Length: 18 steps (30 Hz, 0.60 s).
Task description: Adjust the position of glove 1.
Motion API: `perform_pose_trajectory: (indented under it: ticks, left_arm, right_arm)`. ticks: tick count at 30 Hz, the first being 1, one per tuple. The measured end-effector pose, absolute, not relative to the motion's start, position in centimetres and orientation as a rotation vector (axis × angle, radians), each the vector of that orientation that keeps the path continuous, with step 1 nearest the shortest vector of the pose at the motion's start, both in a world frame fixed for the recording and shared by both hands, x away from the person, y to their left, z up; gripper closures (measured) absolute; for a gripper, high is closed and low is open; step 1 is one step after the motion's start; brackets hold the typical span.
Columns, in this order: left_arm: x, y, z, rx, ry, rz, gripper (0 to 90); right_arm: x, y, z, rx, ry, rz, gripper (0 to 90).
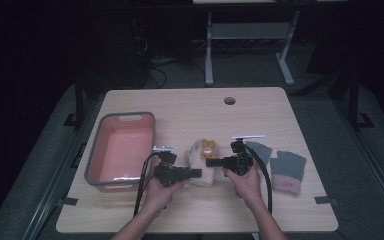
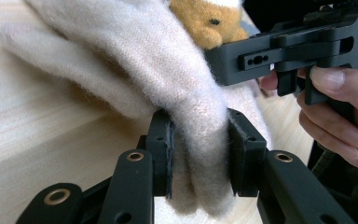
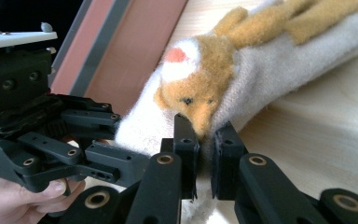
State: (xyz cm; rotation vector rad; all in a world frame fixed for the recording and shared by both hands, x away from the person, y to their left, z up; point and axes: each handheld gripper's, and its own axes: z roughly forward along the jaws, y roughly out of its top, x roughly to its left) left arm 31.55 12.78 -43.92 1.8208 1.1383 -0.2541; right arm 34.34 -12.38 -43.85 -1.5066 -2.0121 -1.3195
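A cream woolly glove (image 1: 201, 167) with an orange animal figure (image 1: 208, 146) on it lies at the table's middle, between my two grippers. My left gripper (image 1: 196, 173) comes at it from the left and is shut on the glove's cuff (image 2: 200, 154), with thick wool bunched between its pads. My right gripper (image 1: 211, 162) comes from the right and is shut on a thin fold of the same glove (image 3: 205, 140), just below the orange animal's snout (image 3: 200, 100). Both grippers lie level, tips facing each other.
A grey-rimmed pink tub (image 1: 121, 150) stands left of the glove, close behind the left gripper. Two grey gloves with pink cuffs (image 1: 288, 170) lie right of the right hand. A round hole (image 1: 229, 100) sits in the table's far part.
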Motion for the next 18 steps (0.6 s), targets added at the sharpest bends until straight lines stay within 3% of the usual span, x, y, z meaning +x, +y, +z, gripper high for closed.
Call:
perform_pose_trajectory:
  ticks: [18]
  left_arm:
    - [32.4,14.0,-40.8,1.814,1.072,-0.233,66.0]
  right_arm:
    - [35.0,-11.8,-40.6,-1.46,-2.025,-1.379,82.8]
